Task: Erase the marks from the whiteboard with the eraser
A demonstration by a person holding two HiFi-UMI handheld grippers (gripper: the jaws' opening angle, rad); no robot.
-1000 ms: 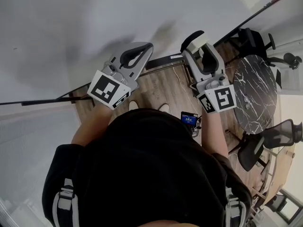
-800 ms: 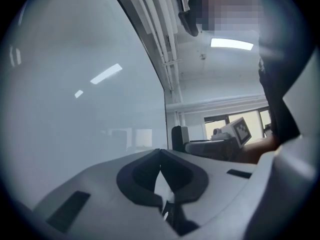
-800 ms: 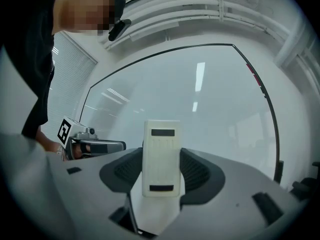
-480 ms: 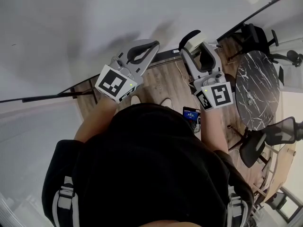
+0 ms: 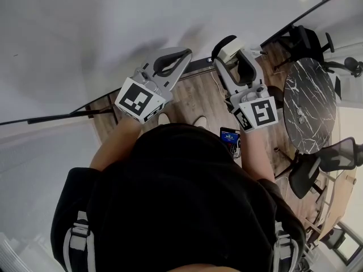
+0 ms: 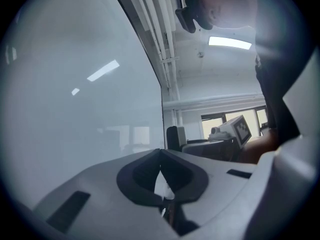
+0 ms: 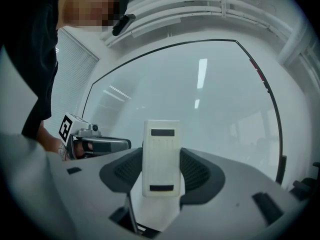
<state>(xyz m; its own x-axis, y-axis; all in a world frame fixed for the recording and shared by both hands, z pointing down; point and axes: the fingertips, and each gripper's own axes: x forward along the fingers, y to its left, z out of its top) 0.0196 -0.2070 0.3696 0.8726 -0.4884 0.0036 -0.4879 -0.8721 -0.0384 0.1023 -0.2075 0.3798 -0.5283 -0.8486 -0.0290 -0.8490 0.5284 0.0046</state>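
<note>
Right tool (image 7: 161,173) clamping upright white ribbed eraser (image 7: 161,151), glossy whiteboard (image 7: 210,99) behind

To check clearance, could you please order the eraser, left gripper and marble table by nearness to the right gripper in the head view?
1. eraser, held by the right gripper.
2. left gripper, alongside, left.
3. marble table, right, on the floor.

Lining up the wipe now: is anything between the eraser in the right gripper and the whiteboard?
Nothing visible does. The right gripper is shut on the eraser, which faces the bare whiteboard directly. The left gripper, shut and empty, sits off to the side, out of the path.
</note>
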